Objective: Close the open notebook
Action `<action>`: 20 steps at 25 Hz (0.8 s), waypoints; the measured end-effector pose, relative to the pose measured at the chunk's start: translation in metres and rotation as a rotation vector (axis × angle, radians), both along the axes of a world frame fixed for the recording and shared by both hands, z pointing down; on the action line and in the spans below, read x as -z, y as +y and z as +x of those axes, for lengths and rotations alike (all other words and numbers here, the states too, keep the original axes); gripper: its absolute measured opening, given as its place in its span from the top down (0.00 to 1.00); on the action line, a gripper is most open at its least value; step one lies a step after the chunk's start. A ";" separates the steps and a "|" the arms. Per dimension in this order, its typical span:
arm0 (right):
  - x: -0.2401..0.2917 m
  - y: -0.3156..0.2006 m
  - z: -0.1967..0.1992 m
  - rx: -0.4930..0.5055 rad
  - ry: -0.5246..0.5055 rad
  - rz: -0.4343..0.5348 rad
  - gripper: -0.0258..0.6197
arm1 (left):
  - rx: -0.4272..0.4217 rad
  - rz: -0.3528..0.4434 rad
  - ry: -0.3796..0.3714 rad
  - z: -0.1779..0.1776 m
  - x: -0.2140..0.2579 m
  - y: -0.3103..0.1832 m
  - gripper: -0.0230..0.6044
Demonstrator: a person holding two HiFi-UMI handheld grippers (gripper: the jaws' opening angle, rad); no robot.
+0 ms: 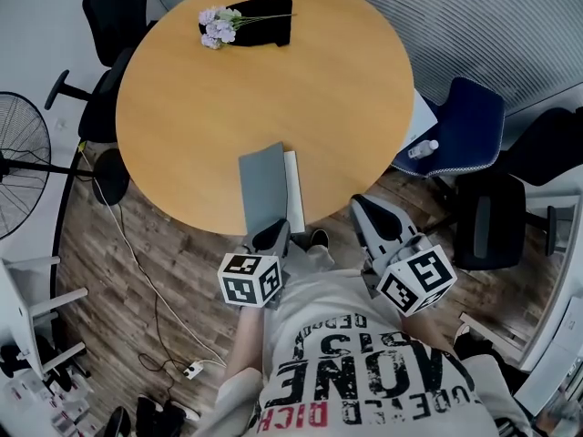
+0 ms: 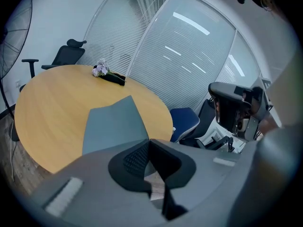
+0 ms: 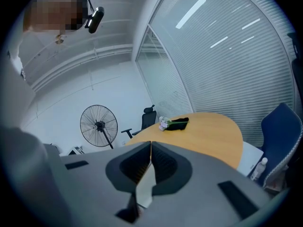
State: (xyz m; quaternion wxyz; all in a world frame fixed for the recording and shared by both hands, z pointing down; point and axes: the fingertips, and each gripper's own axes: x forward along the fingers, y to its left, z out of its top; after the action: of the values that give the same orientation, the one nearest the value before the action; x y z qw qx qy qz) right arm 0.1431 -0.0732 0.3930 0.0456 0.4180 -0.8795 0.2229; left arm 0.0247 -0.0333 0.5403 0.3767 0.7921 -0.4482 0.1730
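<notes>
Starting at the left, we pass the standing fan (image 1: 14, 162) on the floor and reach the round desk (image 1: 182, 107), with a bunch of flowers (image 1: 217, 25) on a dark cloth at its far side. Our left gripper (image 1: 271, 235) has its jaws pressed together with nothing between them, and it sits just off the desk's near edge. The notebook (image 1: 264, 192) lies directly beyond it, at the near rim of the desk, with its long axis running near to far. A grey cover faces up and a white strip of page shows along the right long edge. In the left gripper view the cover looks slightly bowed rather than flat, so we judge it not fully shut. Further right, our right gripper (image 1: 372, 212) is likewise shut and empty, and it hangs off the desk well apart from the notebook. The left one is clearly the nearer, and the cover lies straight ahead of it.
</notes>
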 end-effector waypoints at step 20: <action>-0.005 0.016 -0.008 0.023 0.013 -0.017 0.94 | -0.026 -0.028 0.015 0.008 -0.023 0.000 0.94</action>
State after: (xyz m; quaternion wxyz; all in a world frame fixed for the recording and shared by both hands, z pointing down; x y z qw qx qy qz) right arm 0.1350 -0.0571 0.3985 0.0574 0.4089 -0.8820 0.2271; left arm 0.0329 -0.0333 0.5632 0.3888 0.7938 -0.4325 0.1780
